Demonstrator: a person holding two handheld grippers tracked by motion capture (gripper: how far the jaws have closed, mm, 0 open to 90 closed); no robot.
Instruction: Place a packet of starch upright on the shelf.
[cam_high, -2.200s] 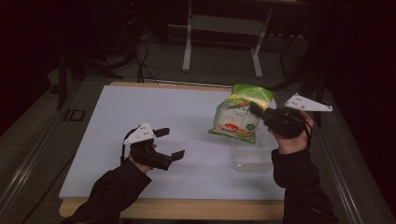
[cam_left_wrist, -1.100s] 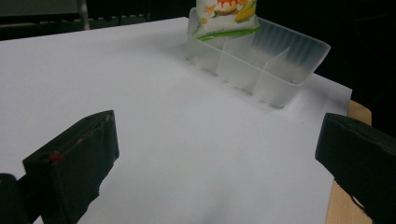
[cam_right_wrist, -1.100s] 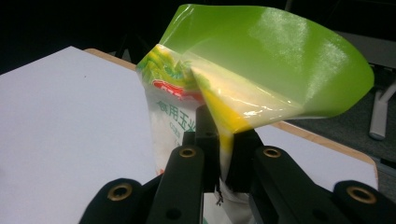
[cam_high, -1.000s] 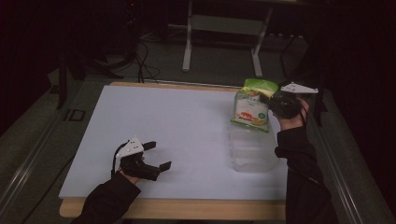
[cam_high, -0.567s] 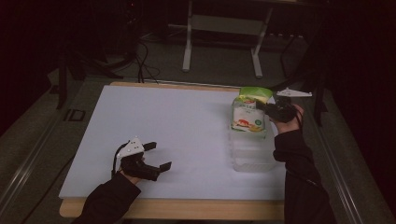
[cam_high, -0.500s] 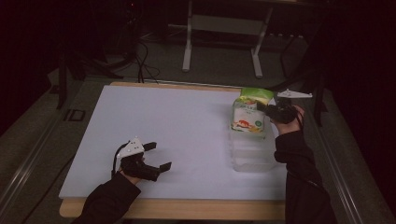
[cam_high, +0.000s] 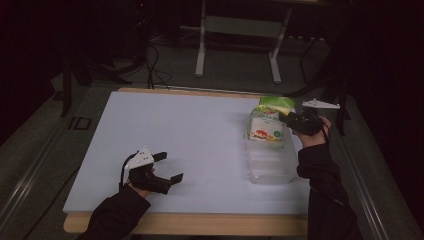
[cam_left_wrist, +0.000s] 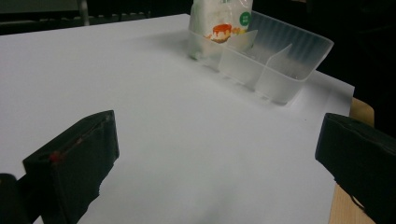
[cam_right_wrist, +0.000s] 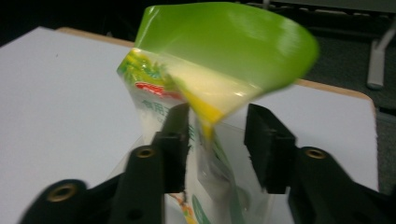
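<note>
Room dark beyond the table. White tabletop (cam_high: 200, 130) with wooden edge, lit from above. Grey floor (cam_high: 235, 65) behind it; metal stand legs (cam_high: 201, 47) and loose black cables (cam_high: 150, 60) there.

Looked a lab or test room: dark surrounds, white-topped table (cam_high: 200, 130), floor cables (cam_high: 155, 65), metal stand (cam_high: 240, 35) behind.

the green-topped pouch (cam_right_wrist: 205, 93) carries printed characters below a red band and a small round green badge, seen in the left gripper view, but none of it is legible.
</note>
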